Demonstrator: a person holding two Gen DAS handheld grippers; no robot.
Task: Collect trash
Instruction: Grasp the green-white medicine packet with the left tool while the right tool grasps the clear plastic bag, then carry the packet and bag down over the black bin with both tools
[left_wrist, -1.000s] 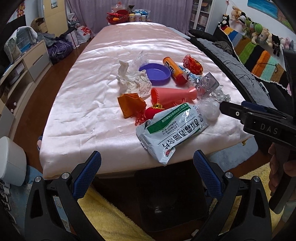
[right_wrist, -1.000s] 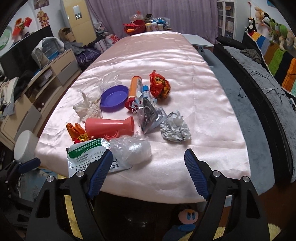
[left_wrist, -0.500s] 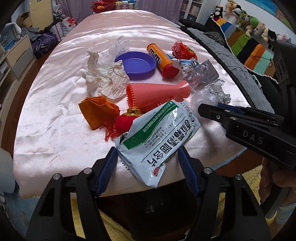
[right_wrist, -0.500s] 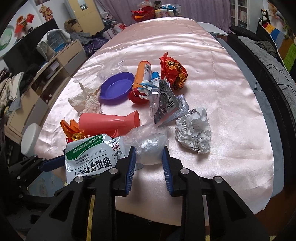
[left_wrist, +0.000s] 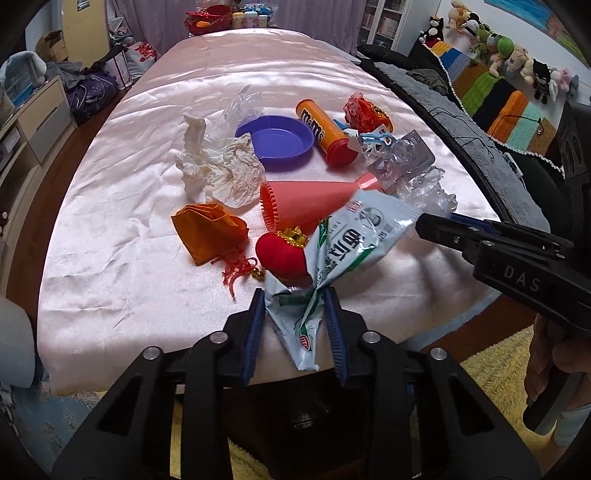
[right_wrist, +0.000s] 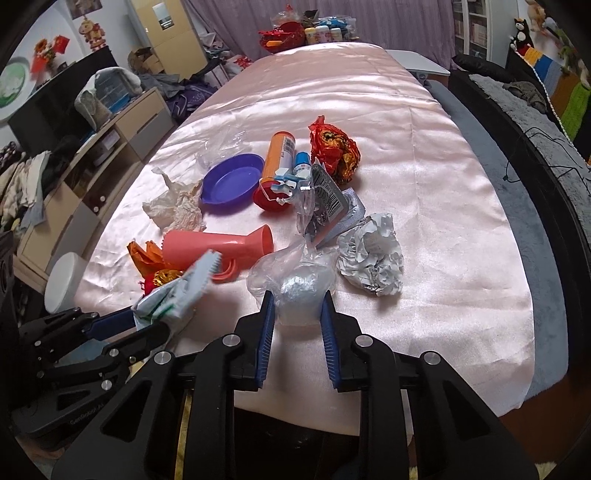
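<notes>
Cluttered room, glossy pink satin tabletop (left_wrist: 110, 258) (wrinkled).
My left gripper (left_wrist: 295, 325) is closing, pinching crinkly foil packet (left_wrist: 343, 251); right gripper (right_wrist: 297, 325) is closing, squeezing clear plastic wad (right_wrist: 295, 288).

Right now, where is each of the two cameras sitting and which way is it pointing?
Left wrist: sits on the left gripper, looking down along the pink-covered table; its jaws are closing on the green-and-white bag; the right gripper and a hand show at right.
Right wrist: sits on the right gripper, facing the same way; its jaws are closing on the clear plastic wad; the left gripper shows at lower left.
Shared: purple dish, pink cone, both grippers.
</notes>
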